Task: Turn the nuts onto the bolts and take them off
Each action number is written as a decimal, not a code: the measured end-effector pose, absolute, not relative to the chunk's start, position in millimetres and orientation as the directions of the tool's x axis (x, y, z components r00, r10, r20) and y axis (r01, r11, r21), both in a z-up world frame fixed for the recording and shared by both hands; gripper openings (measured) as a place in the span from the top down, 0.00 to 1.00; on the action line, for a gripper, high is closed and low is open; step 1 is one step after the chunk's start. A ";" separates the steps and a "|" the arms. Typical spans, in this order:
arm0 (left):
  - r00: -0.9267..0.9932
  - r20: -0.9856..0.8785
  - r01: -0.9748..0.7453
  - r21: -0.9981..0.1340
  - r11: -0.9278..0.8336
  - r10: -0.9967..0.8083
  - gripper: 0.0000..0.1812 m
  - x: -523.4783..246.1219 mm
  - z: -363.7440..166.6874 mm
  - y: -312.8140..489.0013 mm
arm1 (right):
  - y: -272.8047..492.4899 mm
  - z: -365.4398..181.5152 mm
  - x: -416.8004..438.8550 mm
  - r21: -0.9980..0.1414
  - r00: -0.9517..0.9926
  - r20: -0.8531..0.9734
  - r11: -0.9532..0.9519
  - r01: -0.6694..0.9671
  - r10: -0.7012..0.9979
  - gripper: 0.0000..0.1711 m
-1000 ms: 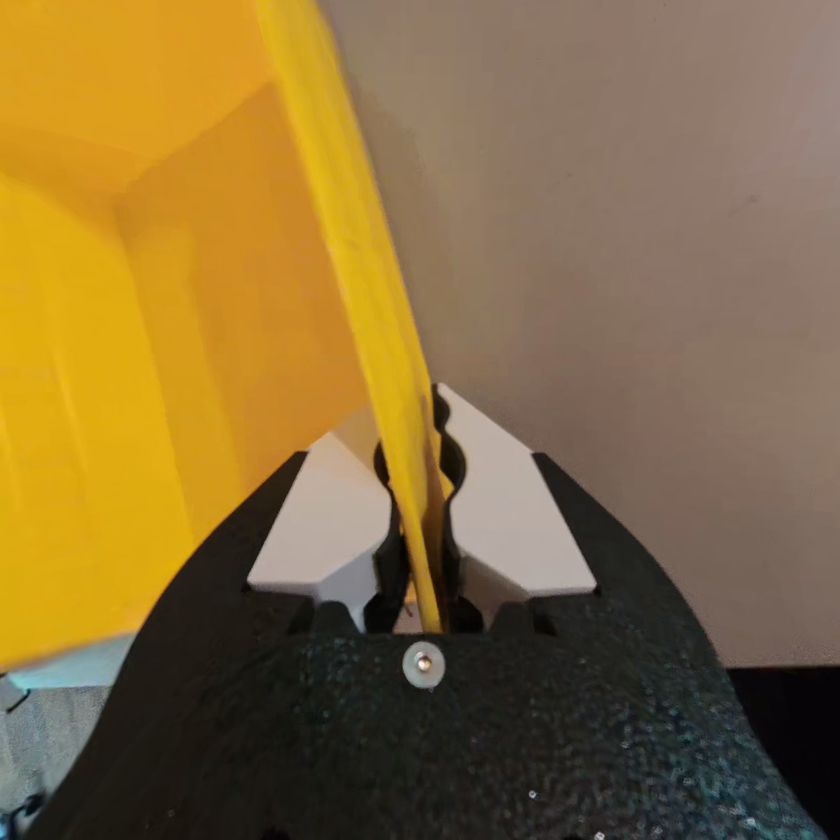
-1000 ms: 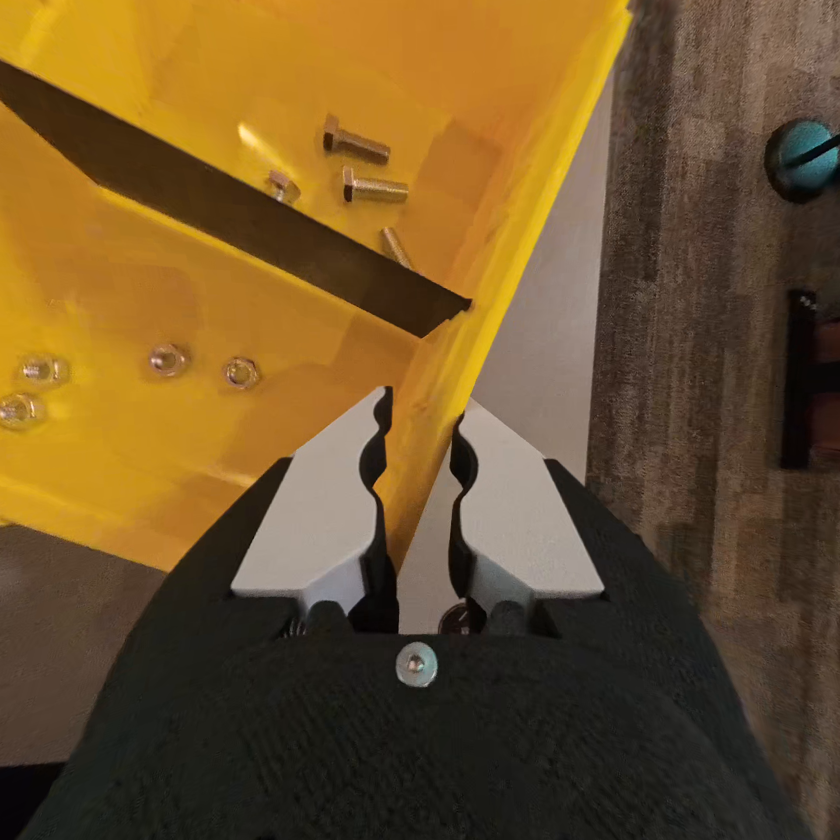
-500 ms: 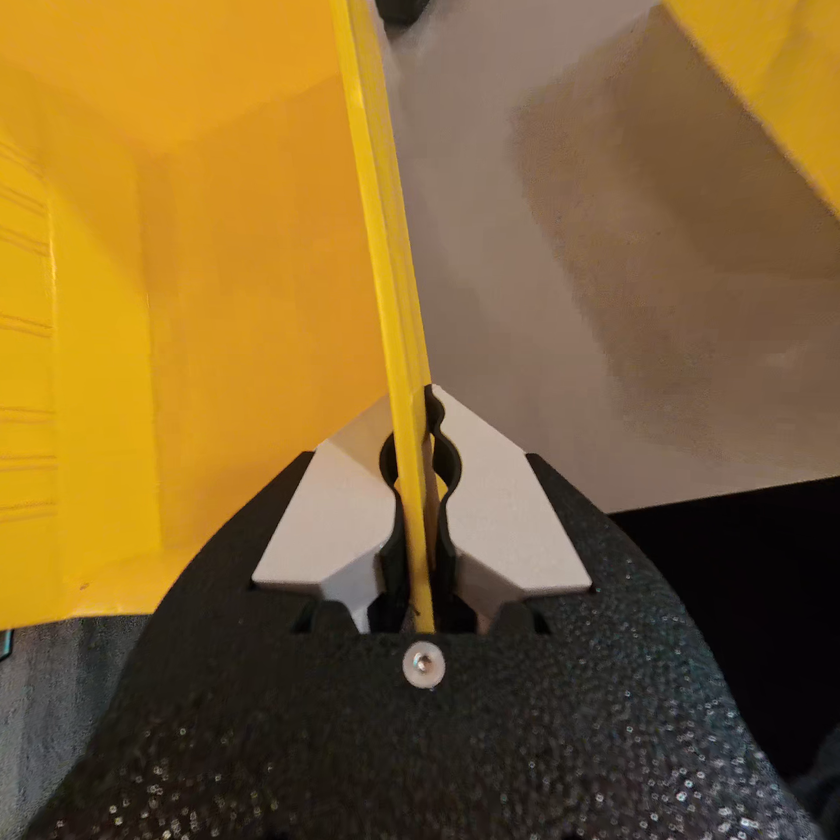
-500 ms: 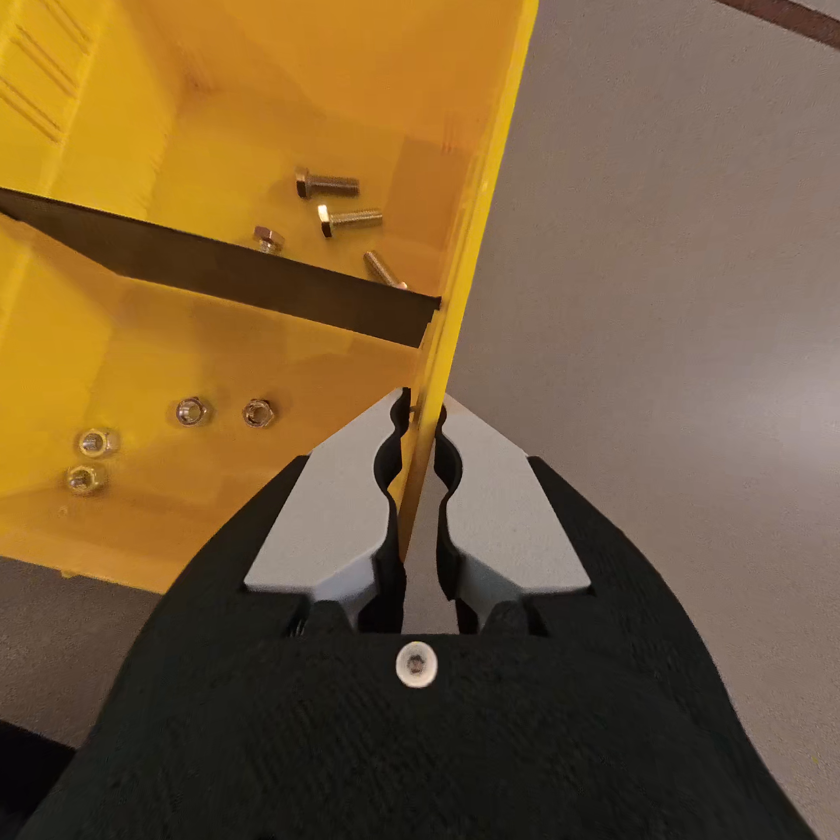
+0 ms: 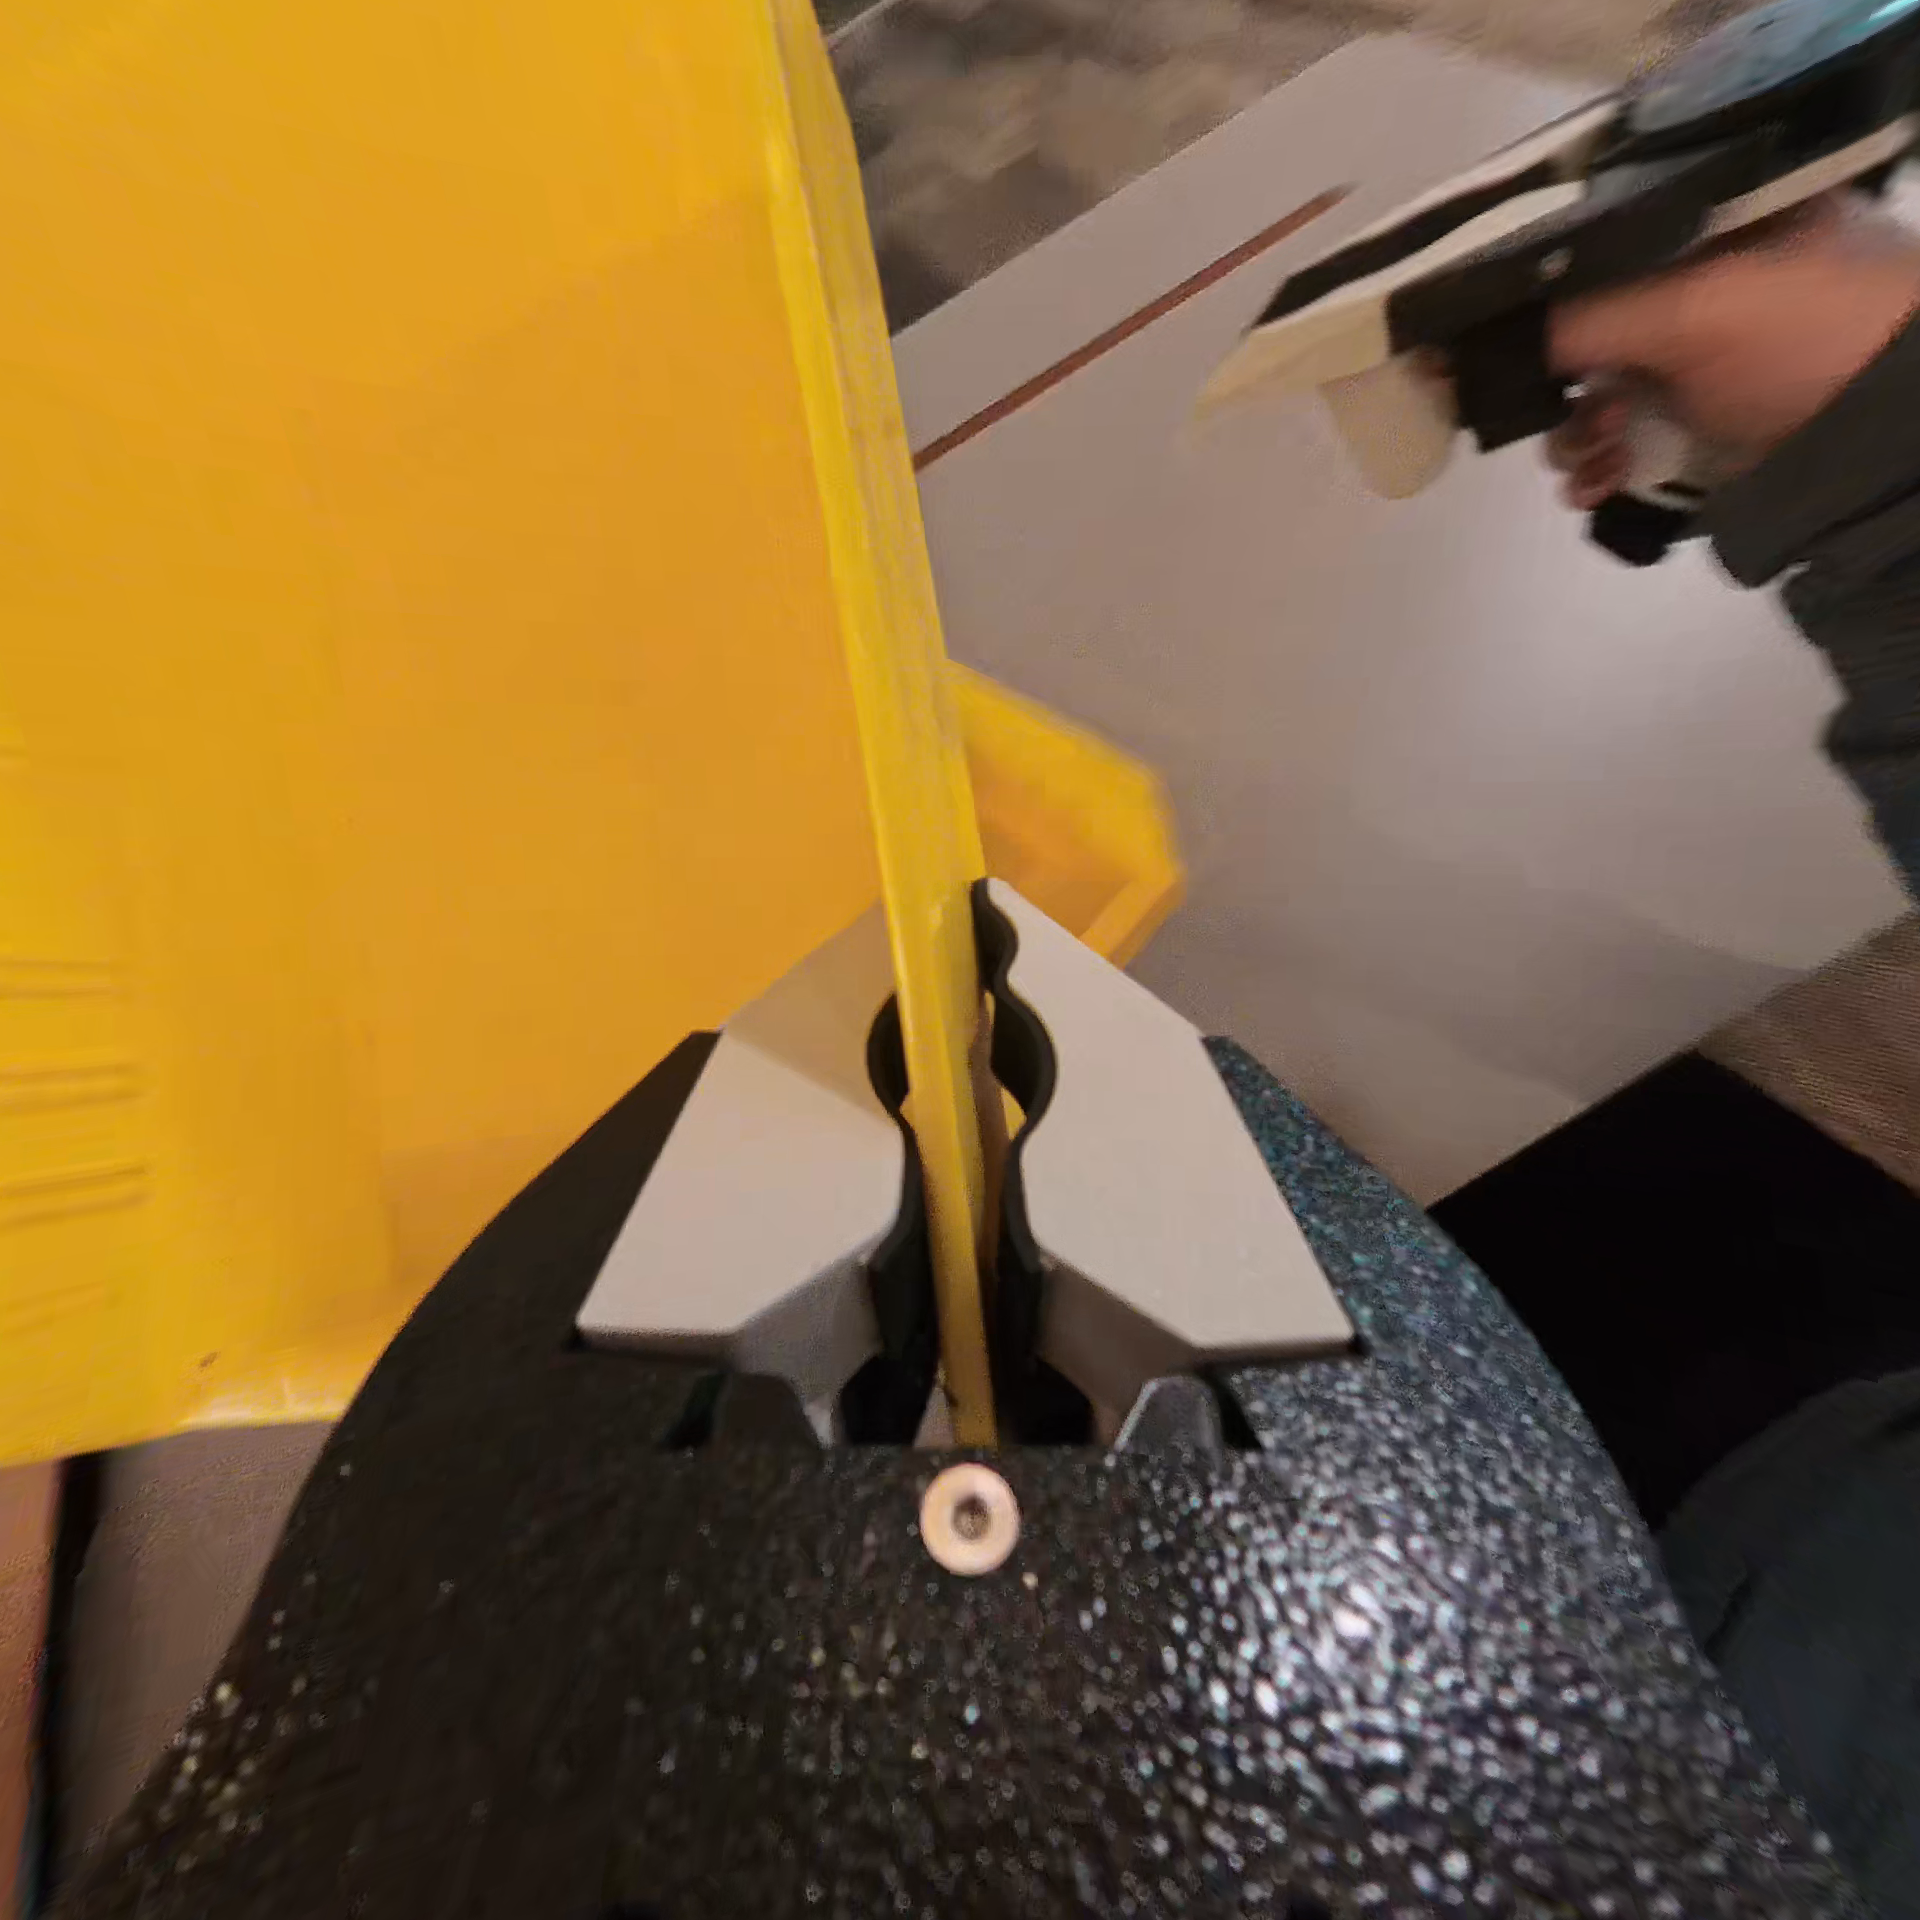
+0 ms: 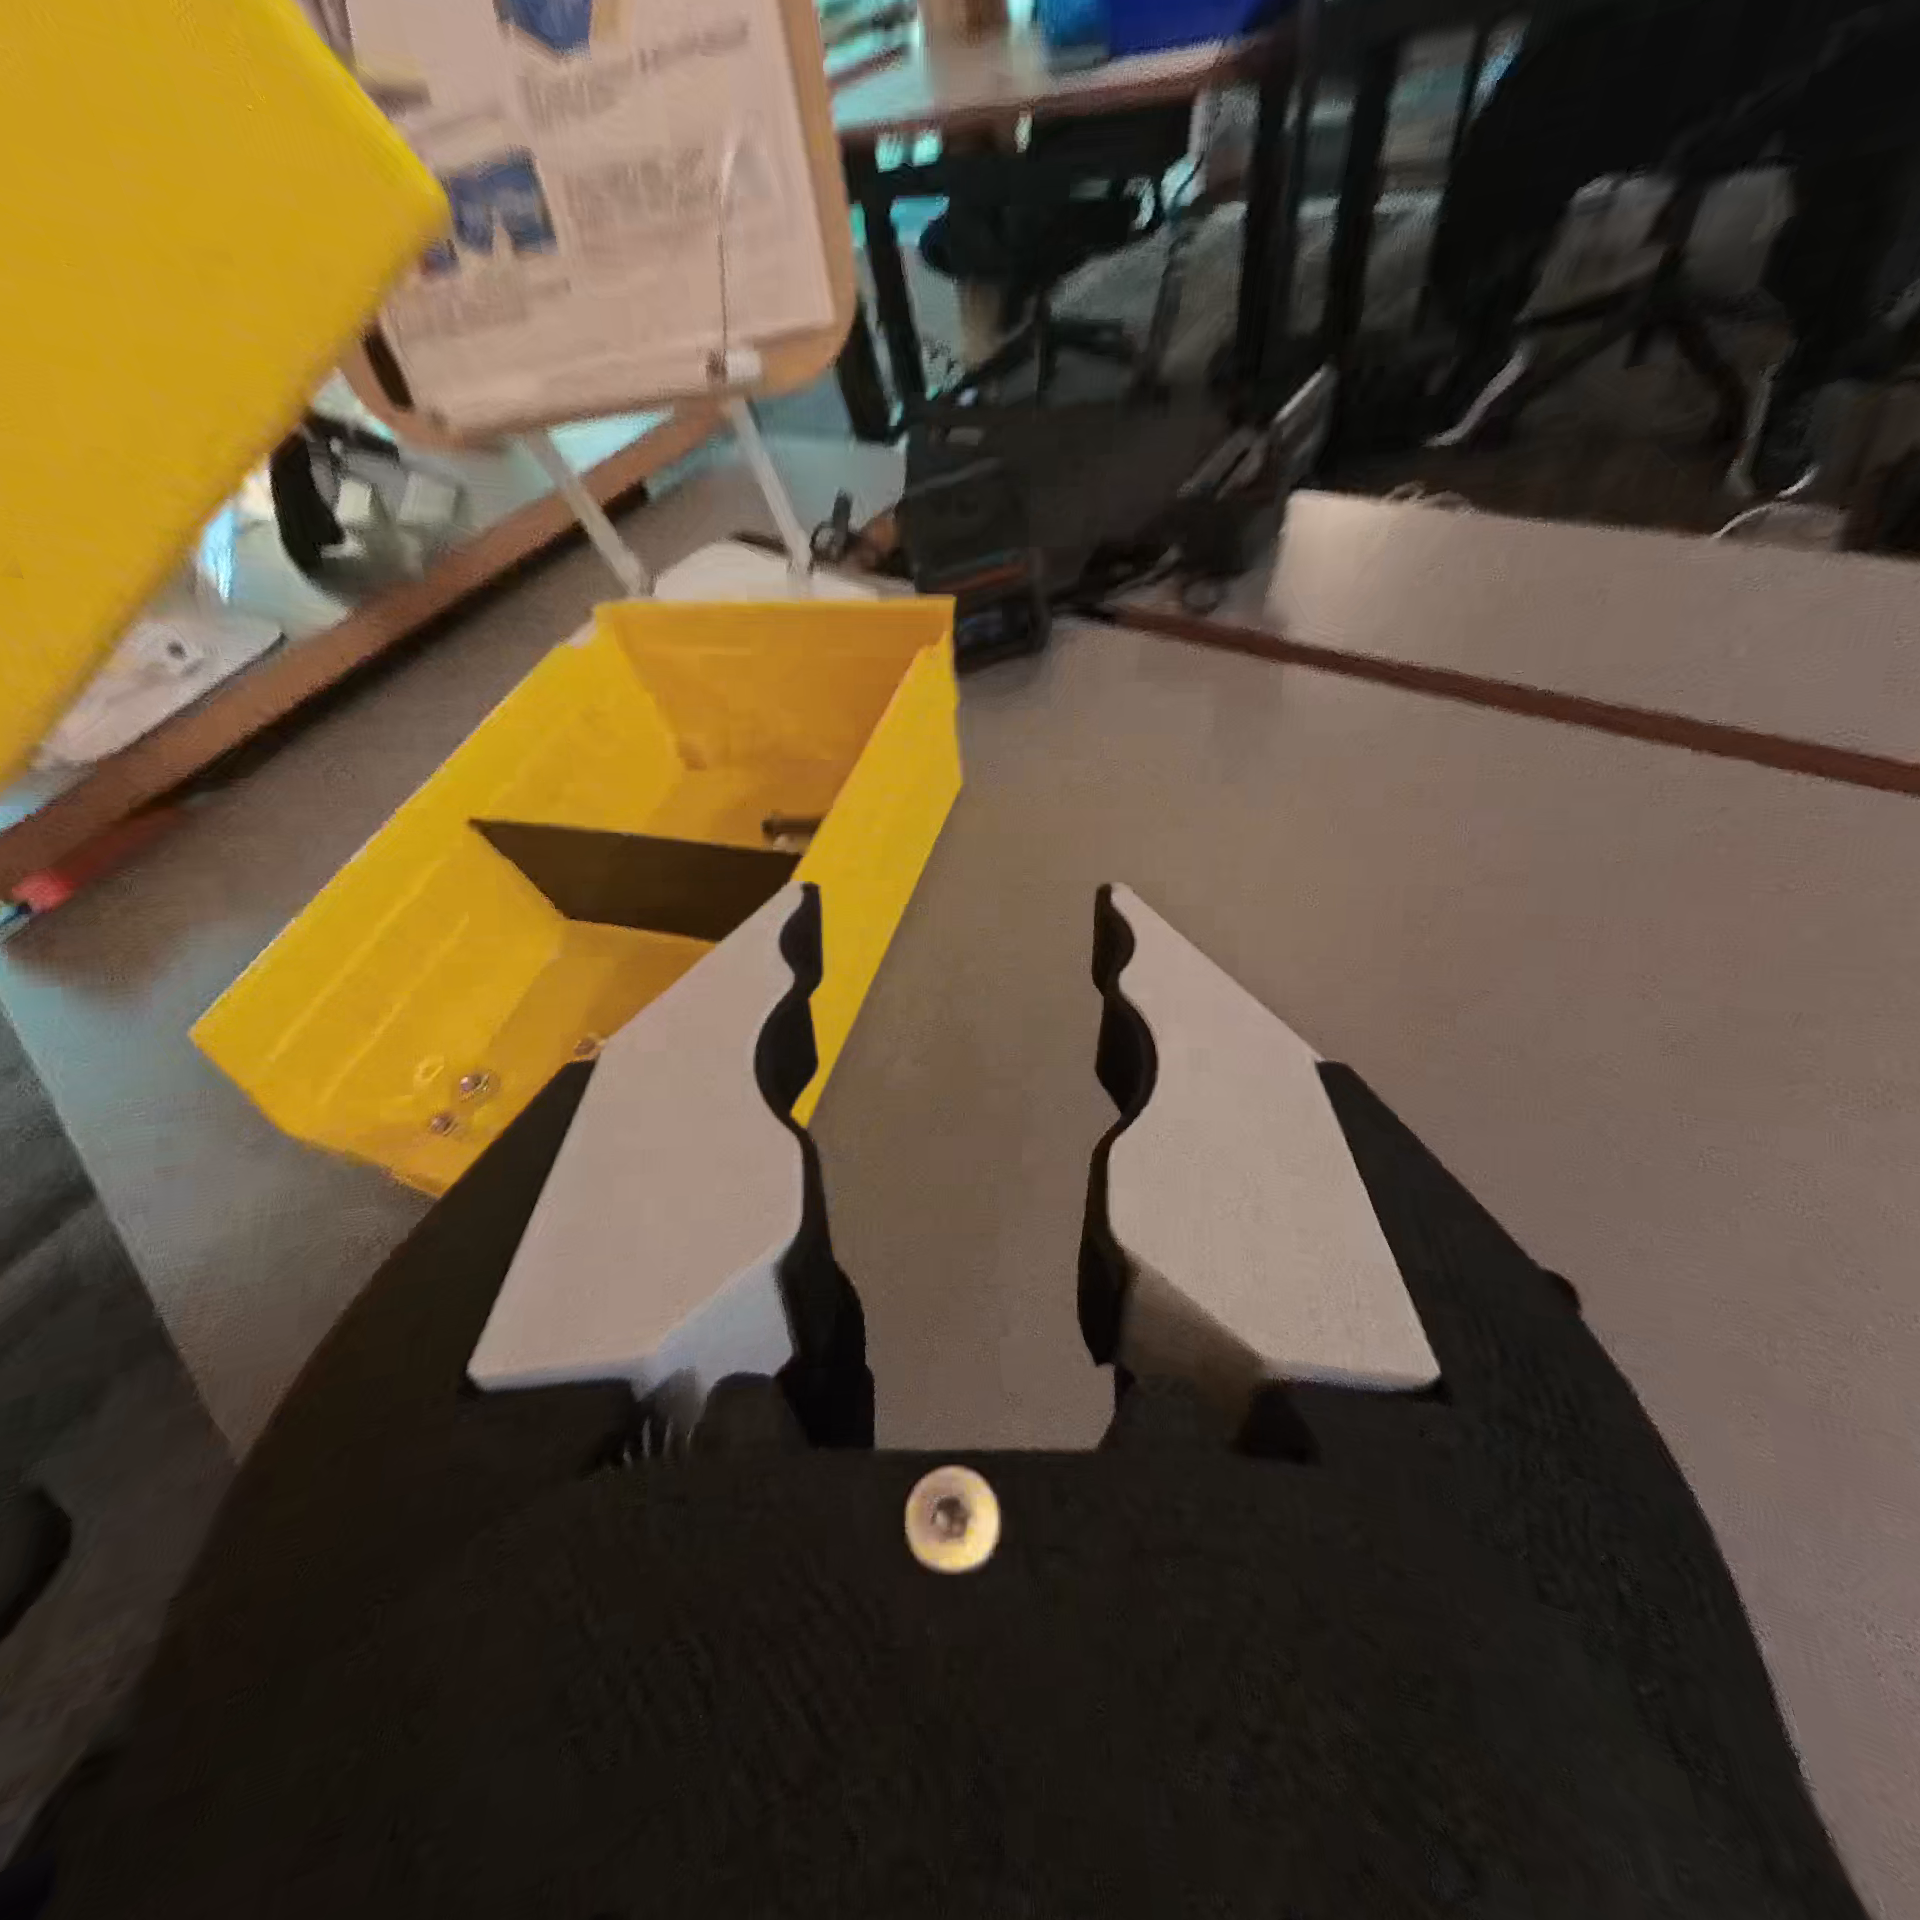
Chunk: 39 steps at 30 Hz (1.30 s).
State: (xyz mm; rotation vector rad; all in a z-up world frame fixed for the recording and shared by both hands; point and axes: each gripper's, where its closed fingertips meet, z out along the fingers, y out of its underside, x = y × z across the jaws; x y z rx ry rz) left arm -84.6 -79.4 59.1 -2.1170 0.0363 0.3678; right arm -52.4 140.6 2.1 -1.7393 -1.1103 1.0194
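Right tongs (image 6: 956, 935): spread, released from divided bin (image 6: 894, 831); bin now on worktop (image 6: 1455, 935). Left tongs (image 5: 961, 914): pinching second bin's wall (image 5: 883, 623). Threading may begin.

This looks like an office or lab workroom. Beyond the jaws in the right wrist view lies a grey table top (image 6: 1455, 935), with a dark seam (image 6: 1558, 707) across it farther out. Past its far edge stand black desk legs (image 6: 1278, 208) and a tangle of cables (image 6: 1174, 499) on grey carpet (image 6: 1195, 270). Up and left of the jaws, a printed poster board (image 6: 623, 208) leans on thin white legs (image 6: 774, 488).
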 end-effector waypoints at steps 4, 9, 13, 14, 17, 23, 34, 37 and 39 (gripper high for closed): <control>0.958 -0.210 -0.281 -0.828 -0.486 -0.195 1.00 -8.5 62.4 -1.3 | 190.3 54.6 48.1 -0.976 0.470 -0.101 -0.180 0.125 0.877 0.72; 0.891 -0.045 -0.292 -0.819 -0.495 -0.452 1.00 84.7 12.5 101.8 | 223.7 97.0 176.1 -0.998 0.620 -0.032 0.011 -0.065 0.784 0.77; 0.885 -0.016 -0.321 -0.745 -0.584 -0.466 0.99 129.3 -48.7 163.7 | 244.2 87.0 245.7 -0.987 0.689 -0.124 -0.016 -0.161 0.714 0.79; 0.890 -0.021 -0.325 -0.729 -0.602 -0.456 0.99 135.7 -62.4 175.4 | 250.1 78.8 253.8 -0.987 0.702 -0.139 -0.037 -0.159 0.699 0.79; 0.916 -0.008 -0.284 -0.717 -0.636 -0.401 0.99 145.5 -95.1 204.0 | 262.0 52.7 259.2 -0.988 0.723 -0.154 -0.086 -0.130 0.673 0.80; 0.936 -0.112 -0.296 -0.763 -0.575 -0.333 0.94 148.3 -117.7 231.3 | 271.3 2.8 231.5 -0.992 0.765 -0.085 -0.124 -0.007 0.638 0.81; 0.934 -0.270 -0.242 -0.960 -0.142 0.233 0.51 -36.9 23.2 51.5 | 222.0 -38.6 176.2 -0.988 0.797 -0.130 -0.149 -0.050 0.590 0.41; 0.844 -0.168 -0.090 -0.981 -0.175 0.510 0.44 -148.7 10.3 -40.2 | 206.3 -54.0 159.1 -0.992 0.831 -0.088 -0.126 -0.021 0.550 0.32; 0.820 -0.053 0.060 -0.982 -0.178 0.570 0.41 -191.3 -21.5 -76.3 | 202.8 -63.3 149.3 -0.994 0.850 -0.047 -0.112 0.014 0.524 0.32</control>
